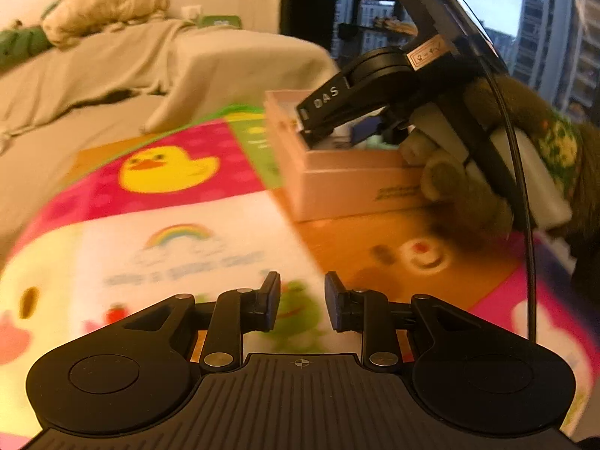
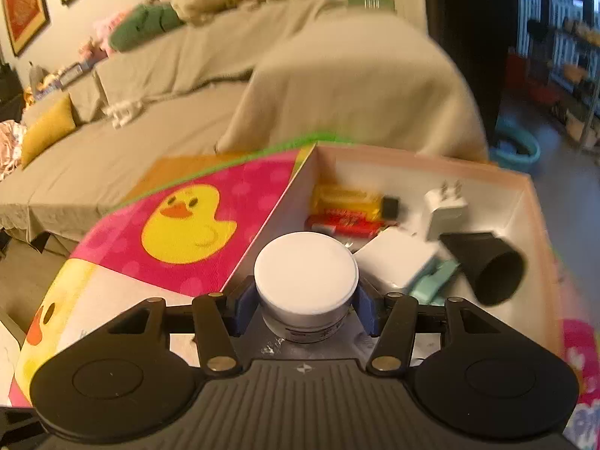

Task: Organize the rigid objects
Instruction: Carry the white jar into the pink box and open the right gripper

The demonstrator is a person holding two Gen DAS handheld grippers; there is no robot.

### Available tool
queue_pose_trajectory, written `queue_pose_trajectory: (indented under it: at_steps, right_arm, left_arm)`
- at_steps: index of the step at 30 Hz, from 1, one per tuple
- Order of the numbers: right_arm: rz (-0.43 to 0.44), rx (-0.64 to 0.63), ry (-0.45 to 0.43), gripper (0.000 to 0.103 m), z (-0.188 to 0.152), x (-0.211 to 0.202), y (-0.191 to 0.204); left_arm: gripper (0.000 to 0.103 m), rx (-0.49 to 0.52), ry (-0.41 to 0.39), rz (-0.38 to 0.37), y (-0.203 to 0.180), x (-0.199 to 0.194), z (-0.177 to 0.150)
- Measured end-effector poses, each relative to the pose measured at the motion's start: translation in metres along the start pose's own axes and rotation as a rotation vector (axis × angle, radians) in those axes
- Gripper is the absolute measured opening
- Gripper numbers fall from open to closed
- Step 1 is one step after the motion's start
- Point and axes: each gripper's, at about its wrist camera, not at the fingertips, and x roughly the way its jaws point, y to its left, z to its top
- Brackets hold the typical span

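Observation:
My right gripper (image 2: 305, 305) is shut on a small jar with a white lid (image 2: 305, 275) and holds it over the near left corner of an open pale box (image 2: 412, 159). In the box lie a white plug adapter (image 2: 444, 212), a white block (image 2: 397, 258), a black cone-shaped nozzle (image 2: 487, 262), a red tube (image 2: 345, 223), a yellow packet (image 2: 345, 197) and a teal item (image 2: 435, 277). My left gripper (image 1: 302, 305) is open and empty, low over a colourful mat (image 1: 180, 225). In the left wrist view the right gripper (image 1: 337, 108) reaches into the box (image 1: 356, 183).
The box stands on a duck-print mat (image 2: 187, 225) on a wooden table (image 1: 375, 247). A sofa with a beige cover (image 2: 300, 75) and cushions is behind. A window (image 1: 543, 18) and a teal tub (image 2: 521, 150) are at the right.

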Motion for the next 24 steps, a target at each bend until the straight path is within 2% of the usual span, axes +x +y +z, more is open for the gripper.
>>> queue_pose_trajectory:
  at_steps: [3, 5, 7, 11, 12, 14, 15, 18, 20, 22, 24]
  right_arm:
    - [-0.015, -0.013, 0.018, 0.055, 0.000, 0.007, 0.004]
    - [-0.001, 0.011, 0.025, 0.058, -0.004, -0.004, 0.000]
    - [-0.012, 0.016, -0.034, 0.065, -0.014, -0.030, -0.007]
    - [-0.112, -0.008, -0.204, 0.080, -0.057, -0.092, -0.013]
    - [-0.126, -0.008, -0.230, 0.082, -0.067, -0.103, -0.014]
    - [-0.163, 0.010, -0.269, 0.089, -0.092, -0.119, -0.018]
    - [-0.188, 0.020, -0.271, 0.089, -0.103, -0.122, -0.020]
    - [-0.259, 0.045, -0.219, 0.089, -0.125, -0.112, -0.025]
    - [-0.266, 0.078, -0.158, 0.089, -0.134, -0.097, -0.030]
    - [-0.261, 0.104, -0.099, 0.089, -0.138, -0.085, -0.035]
    - [-0.271, 0.090, -0.061, 0.097, -0.143, -0.073, -0.037]
  left_arm:
    - [0.029, -0.011, 0.028, 0.033, 0.009, -0.002, -0.006]
    - [0.029, -0.010, 0.054, 0.036, 0.012, 0.001, -0.009]
    - [0.034, 0.008, 0.050, 0.037, 0.008, 0.002, -0.014]
    - [0.058, 0.019, 0.053, 0.027, -0.005, 0.010, -0.010]
    - [0.069, 0.014, 0.054, 0.022, -0.009, 0.013, -0.010]
    - [0.084, -0.004, 0.048, 0.014, -0.015, 0.019, -0.008]
    - [0.089, -0.019, 0.039, 0.019, -0.019, 0.022, -0.008]
    - [0.090, -0.048, 0.007, 0.084, -0.028, 0.029, -0.008]
    - [0.091, -0.057, -0.016, 0.139, -0.033, 0.034, -0.008]
    - [0.092, -0.074, -0.023, 0.163, -0.033, 0.036, -0.006]
    - [0.092, -0.084, -0.025, 0.175, -0.033, 0.038, -0.005]
